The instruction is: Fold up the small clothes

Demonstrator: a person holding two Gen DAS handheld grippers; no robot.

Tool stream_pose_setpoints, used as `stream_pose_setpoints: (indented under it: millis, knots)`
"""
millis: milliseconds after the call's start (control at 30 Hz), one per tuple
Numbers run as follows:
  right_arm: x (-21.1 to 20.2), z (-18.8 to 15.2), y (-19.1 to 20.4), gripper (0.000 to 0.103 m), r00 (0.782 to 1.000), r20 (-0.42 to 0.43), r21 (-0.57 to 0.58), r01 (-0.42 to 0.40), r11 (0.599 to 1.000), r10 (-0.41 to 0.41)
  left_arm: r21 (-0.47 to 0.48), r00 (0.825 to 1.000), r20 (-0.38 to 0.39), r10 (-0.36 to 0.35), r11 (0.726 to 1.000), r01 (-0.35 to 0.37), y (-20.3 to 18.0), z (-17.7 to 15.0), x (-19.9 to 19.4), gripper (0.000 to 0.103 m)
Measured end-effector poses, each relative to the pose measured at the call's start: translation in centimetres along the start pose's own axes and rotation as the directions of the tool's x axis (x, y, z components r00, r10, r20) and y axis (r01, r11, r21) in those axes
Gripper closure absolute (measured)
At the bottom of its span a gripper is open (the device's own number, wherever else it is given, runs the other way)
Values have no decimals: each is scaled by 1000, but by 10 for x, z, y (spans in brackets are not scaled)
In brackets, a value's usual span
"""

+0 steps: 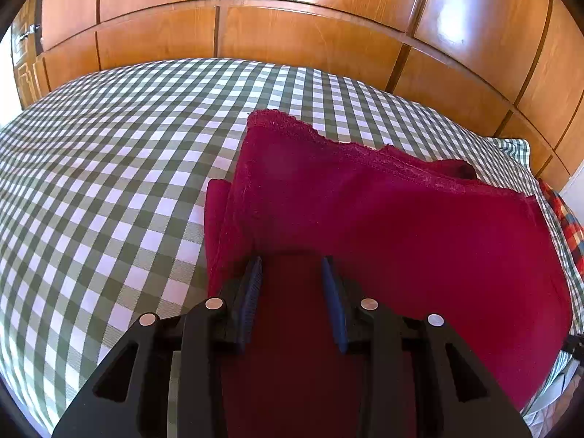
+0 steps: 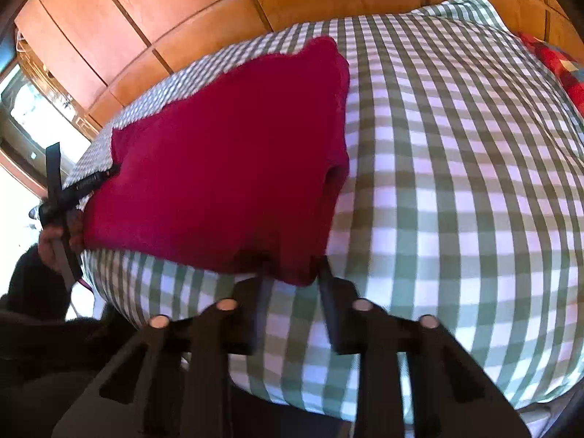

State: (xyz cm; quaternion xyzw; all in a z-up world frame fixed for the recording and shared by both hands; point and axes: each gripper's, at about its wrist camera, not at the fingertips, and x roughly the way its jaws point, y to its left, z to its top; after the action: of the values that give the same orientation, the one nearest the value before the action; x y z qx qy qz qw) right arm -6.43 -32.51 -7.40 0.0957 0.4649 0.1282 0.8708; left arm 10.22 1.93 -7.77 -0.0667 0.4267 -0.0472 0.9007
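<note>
A dark red knitted garment (image 1: 365, 219) with a lace hem lies partly folded on the green-and-white checked bed cover (image 1: 109, 182). My left gripper (image 1: 292, 266) sits at its near edge, with red cloth filling the gap between the blue pads. In the right wrist view the garment (image 2: 219, 164) spreads to the upper left, and its near corner is bunched between the fingers of my right gripper (image 2: 292, 273). The left gripper (image 2: 109, 173) bites the garment's left edge, held by a person's hand (image 2: 51, 244).
Wooden wardrobe doors (image 1: 310, 36) stand right behind the bed. A red patterned cloth (image 2: 558, 65) lies at the bed's far right edge. The checked cover (image 2: 456, 182) stretches bare to the right of the garment.
</note>
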Motion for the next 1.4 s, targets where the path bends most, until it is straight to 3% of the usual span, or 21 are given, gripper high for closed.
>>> stream_pose_setpoints:
  millis: [100,200,267,400,433,500,700,867,900,1000,1133,1300,1400]
  knots:
    - [-15,4,9,93,997,27,-105,79,991,-77,7,1000,-3,-12,1000,12,2,0,-1,70]
    - [0,-1,-9,95,991,-22,-88,128,988,-130,11,1000,1,-19,1000,19,3,-1,-1,70]
    - [16,-8,-12,95,988,-64,-90,135,987,-141,16,1000,1,-17,1000,17,3,-2,-2,70]
    - [10,-6,-11,92,989,-60,-72,128,989,-132,26,1000,-6,-19,999,19,2,-2,-2,70]
    - [5,-5,-11,78,987,-62,-80,141,987,-147,26,1000,-8,-17,1000,17,2,-1,-2,70]
    - [-12,2,-11,60,987,-35,-81,151,985,-154,27,1000,-10,2,1000,-1,0,0,-4,70]
    - [-26,38,15,34,988,112,-87,115,990,-104,52,995,24,93,994,-94,-18,-3,-19,70]
    - [12,72,60,33,983,156,-131,121,984,-100,45,995,36,94,994,-95,-22,-8,-27,66]
    - [21,79,65,33,981,157,-131,134,982,-113,46,995,40,91,995,-93,-21,-9,-28,61]
    - [46,98,73,33,978,162,-121,152,981,-132,52,995,44,95,994,-97,-21,-11,-28,61]
    - [65,121,63,33,973,173,-87,171,981,-154,63,994,48,99,993,-101,-21,-11,-27,61]
    - [92,133,24,36,970,115,0,217,976,-216,69,994,50,102,992,-105,-21,-12,-21,61]
    - [104,132,12,36,975,103,11,197,980,-197,76,993,51,102,991,-106,-22,-13,-19,61]
